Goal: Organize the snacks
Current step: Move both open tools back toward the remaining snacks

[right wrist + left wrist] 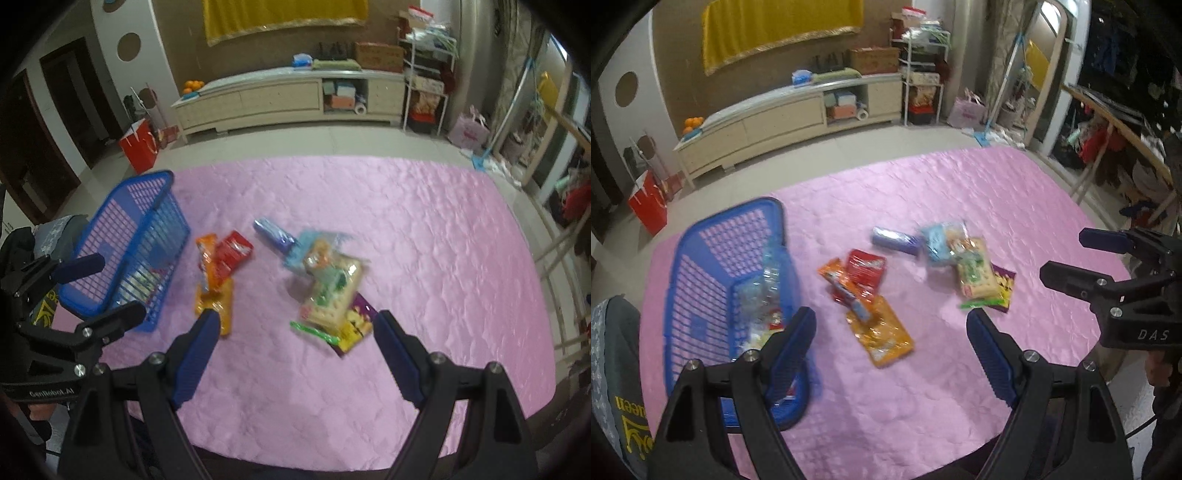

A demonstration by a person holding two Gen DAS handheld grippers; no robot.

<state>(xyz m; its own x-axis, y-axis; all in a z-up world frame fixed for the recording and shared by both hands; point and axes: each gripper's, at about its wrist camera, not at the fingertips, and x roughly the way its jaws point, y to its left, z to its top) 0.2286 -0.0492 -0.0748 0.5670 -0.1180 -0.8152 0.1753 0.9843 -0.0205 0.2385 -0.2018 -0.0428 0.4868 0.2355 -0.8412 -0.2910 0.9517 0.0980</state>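
Two grippers, left (891, 325) and right (295, 328), are held above the pink bench (406, 221), fingers wide and empty. Snacks (332, 288) lie scattered beside the basket (701, 277), which already holds some, presumably sorted.

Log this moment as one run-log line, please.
left claw: open, empty | right claw: open, empty | blue basket: holds some packets | loose snacks: on pink cloth
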